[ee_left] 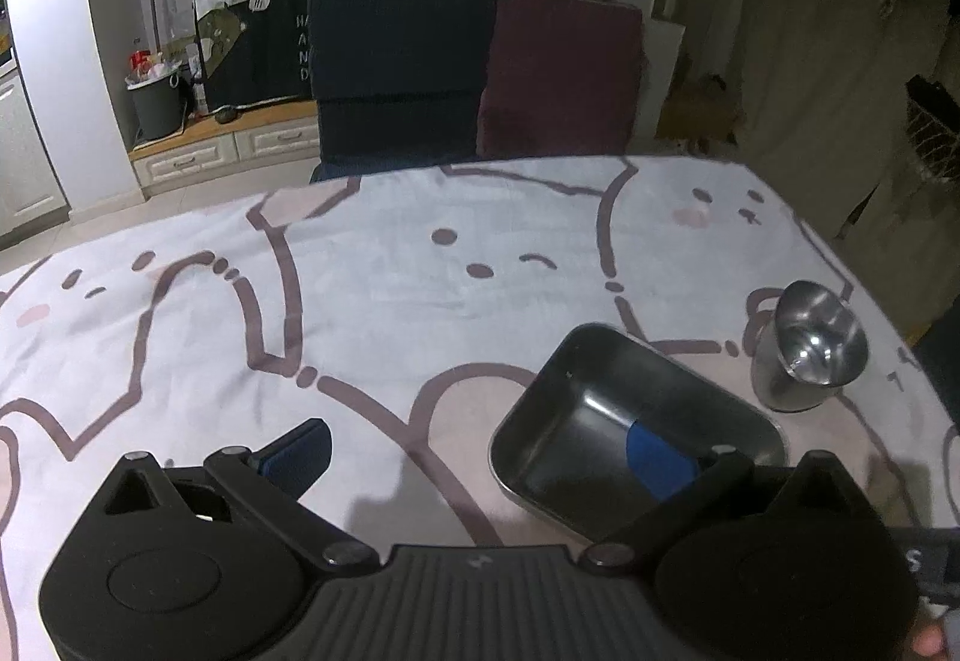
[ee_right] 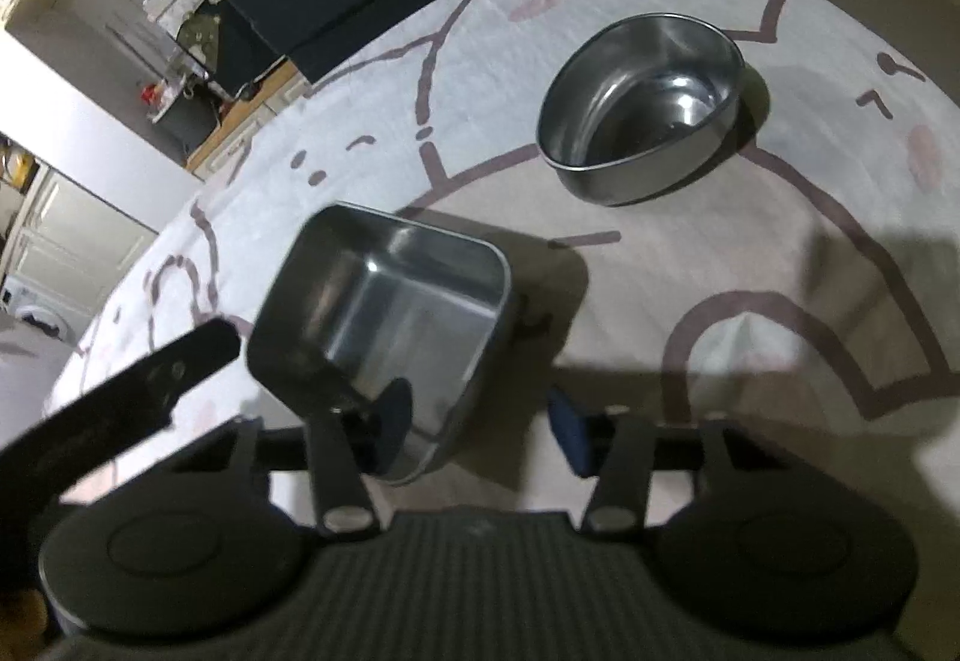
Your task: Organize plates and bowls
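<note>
- Dim kitchen-like room behind, with cluttered shelves, cream drawers and a grey bucket; nearest is a table under a white tablecloth [ee_left: 372, 301] printed with brown-outlined cartoon animals, and two chair backs, one dark blue [ee_left: 399, 72] and one maroon [ee_left: 561, 72], stand at its far edge.
- On the cloth, towards the right edge as the left wrist camera shows it, lies a rectangular stainless steel tray [ee_left: 600, 409]; beyond it, nearer the right edge, stands a round stainless steel bowl [ee_left: 810, 349], apart from the tray.
- Left gripper [ee_left: 480, 454] is spread wide and holds nothing; one blue pad [ee_left: 657, 460] hangs over the tray's near end, the other over bare cloth.
- Right gripper [ee_right: 480, 421] straddles the tray's near wall, one finger [ee_right: 393, 409] inside the tray, the other outside. Whether the pads already press on the wall I cannot tell; a gap seems to remain on the outer side.
- The tray [ee_right: 390, 313] looks tilted in the right wrist view, though the fisheye may be to blame.
- Progress, as I judge it: early. Tray and bowl [ee_right: 642, 102] sit separately, nothing stacked or nested; both are left to be gathered.
- Writing: white letters on a dark cloth in the background, only fragments like "HAND" readable; no brand shows on the steelware.
</note>
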The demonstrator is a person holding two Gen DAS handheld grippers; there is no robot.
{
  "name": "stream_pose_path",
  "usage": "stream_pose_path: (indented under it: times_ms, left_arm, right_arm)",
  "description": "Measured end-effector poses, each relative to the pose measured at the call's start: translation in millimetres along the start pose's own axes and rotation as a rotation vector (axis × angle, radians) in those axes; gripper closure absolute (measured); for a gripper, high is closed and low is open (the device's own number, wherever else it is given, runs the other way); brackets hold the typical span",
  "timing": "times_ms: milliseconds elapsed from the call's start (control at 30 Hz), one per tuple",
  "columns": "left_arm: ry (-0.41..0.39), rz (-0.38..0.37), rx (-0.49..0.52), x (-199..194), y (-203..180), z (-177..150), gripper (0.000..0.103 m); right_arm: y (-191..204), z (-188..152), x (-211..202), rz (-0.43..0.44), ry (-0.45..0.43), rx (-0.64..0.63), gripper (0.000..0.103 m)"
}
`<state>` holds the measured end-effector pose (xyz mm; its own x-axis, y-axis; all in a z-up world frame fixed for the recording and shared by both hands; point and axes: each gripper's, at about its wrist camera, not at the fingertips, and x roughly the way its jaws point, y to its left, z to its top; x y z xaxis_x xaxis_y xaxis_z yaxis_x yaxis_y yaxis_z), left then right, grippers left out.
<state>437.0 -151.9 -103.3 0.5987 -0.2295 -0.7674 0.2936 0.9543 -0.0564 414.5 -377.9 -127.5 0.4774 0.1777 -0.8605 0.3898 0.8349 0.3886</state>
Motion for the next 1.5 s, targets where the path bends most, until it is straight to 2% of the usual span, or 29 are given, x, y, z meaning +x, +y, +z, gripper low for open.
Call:
stream_pose_path:
  times_ms: [233, 500, 600, 667, 867, 933, 1067, 1233, 1400, 1500]
  left_arm:
    - [0.03, 0.091, -0.003, 20, 1, -1, 0.0]
    - [0.071, 0.118, 0.044, 25, 1, -9, 0.0]
    - [0.1, 0.084, 0.04, 23, 5, -12, 0.0]
    - [0.13, 0.051, -0.001, 22, 10, -13, 0.0]
    - [0.175, -0.018, -0.042, 20, 14, -17, 0.018]
    - [0.192, -0.046, -0.062, 18, 13, -17, 0.032]
    - [0.22, -0.086, -0.077, 18, 8, -17, 0.049]
    - [0.238, -0.141, -0.105, 18, 4, -18, 0.078]
    - [0.272, -0.157, -0.113, 21, 2, -20, 0.082]
    - [0.276, -0.178, -0.13, 21, 2, -20, 0.091]
  right_arm:
    - [-5, 2, -2, -0.008, -0.009, -0.09, 0.053]
    - [-13, 9, -8, -0.026, -0.041, -0.123, 0.06]
    - [-18, 12, -10, -0.028, -0.053, -0.117, 0.069]
    - [-19, 15, -11, -0.018, -0.053, -0.117, 0.084]
    - [-12, 15, -13, -0.021, -0.054, -0.161, 0.095]
    - [-10, 16, -13, -0.024, -0.053, -0.174, 0.096]
    - [-9, 16, -10, -0.031, -0.033, -0.18, 0.097]
    - [-8, 14, -8, -0.033, -0.022, -0.187, 0.099]
    - [-6, 13, -9, -0.032, -0.024, -0.198, 0.099]
    - [-7, 13, -8, -0.034, -0.024, -0.204, 0.099]
